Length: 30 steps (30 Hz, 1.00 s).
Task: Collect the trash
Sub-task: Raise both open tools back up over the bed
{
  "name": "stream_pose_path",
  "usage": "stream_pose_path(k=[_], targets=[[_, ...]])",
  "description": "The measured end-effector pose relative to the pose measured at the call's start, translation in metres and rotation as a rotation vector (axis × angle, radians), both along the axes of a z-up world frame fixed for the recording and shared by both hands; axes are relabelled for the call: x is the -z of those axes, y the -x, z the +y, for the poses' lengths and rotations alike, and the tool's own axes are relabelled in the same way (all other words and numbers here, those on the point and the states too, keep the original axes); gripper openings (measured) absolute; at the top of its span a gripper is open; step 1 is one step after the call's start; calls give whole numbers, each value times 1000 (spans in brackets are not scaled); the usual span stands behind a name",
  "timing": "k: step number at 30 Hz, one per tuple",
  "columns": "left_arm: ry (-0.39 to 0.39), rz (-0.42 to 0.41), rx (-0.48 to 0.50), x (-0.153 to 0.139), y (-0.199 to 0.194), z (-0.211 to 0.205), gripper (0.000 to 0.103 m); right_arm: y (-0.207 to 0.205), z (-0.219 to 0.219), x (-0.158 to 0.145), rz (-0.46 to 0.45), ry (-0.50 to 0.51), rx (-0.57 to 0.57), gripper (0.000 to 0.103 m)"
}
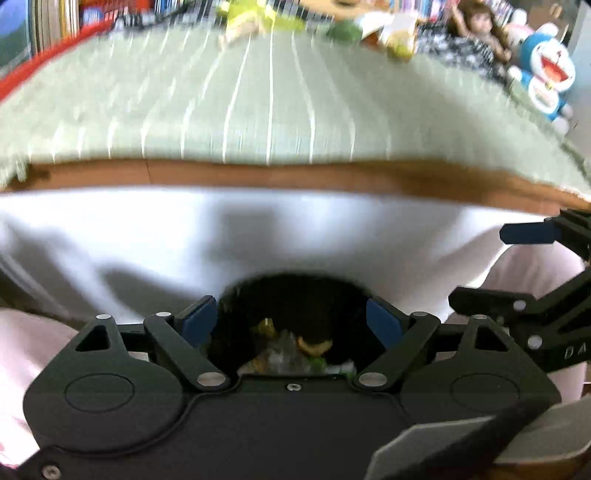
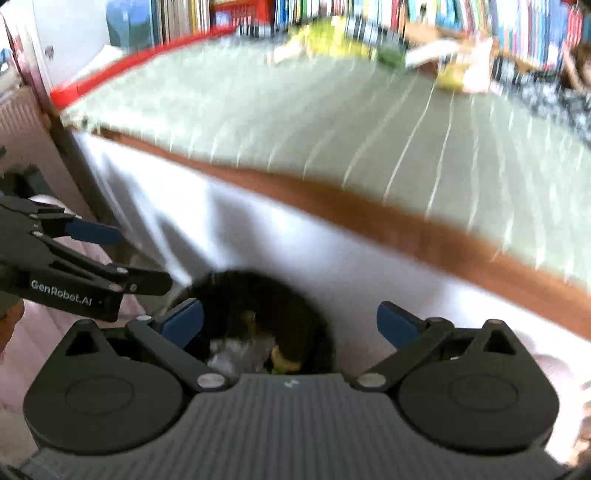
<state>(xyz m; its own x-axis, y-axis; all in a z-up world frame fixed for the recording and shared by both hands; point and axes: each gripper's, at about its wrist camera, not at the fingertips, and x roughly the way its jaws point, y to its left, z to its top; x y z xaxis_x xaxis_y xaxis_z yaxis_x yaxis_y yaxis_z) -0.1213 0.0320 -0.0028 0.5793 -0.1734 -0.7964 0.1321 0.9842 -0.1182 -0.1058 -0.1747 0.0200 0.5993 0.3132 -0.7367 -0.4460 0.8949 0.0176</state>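
The trash point(image 1: 291, 347) lies at the bottom of a dark round bin point(image 1: 295, 295) that stands low against a white cloth point(image 1: 147, 229) hanging off the near edge of the desk: crumpled clear plastic, some yellowish scraps and a bit of green can be made out, though both views are blurred. In the right wrist view the same bin point(image 2: 258, 295) sits just ahead of the camera with its contents point(image 2: 243, 354) showing. The left gripper point(image 1: 291, 321) is poised over the bin mouth with its jaws spread and nothing between them; the right gripper point(image 2: 291, 321) is also above the bin, jaws at full spread and empty. This looks like the moment just after a drop into the bin, with both tools free. Further items lie at the far edge of the green striped mat point(image 1: 258, 110) that covers the desk: a yellow-green wrapper point(image 1: 247, 18), a dark green lump point(image 1: 345, 31) and a pale packet point(image 1: 400, 37), near a doll and a blue plush toy point(image 1: 546, 77). The next move probably calls for reaching across the mat to those bits, picking wrappers and not toys.
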Motion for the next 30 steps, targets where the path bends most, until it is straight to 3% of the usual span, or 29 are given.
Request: stream_pose_path(k=[7, 13, 21, 30], targets=[[53, -157, 21, -62, -6, -1, 90, -17, -9, -39, -156, 9, 20, 103], [73, -254, 50, -94, -26, -5, 92, -44, -25, -58, -202, -59, 76, 103], [8, -356, -20, -106, -103, 9, 96, -103, -45, -55, -234, -80, 182, 103], [-11, -383, -63, -95, -205, 27, 99, -188, -63, -21, -162, -92, 288, 103]])
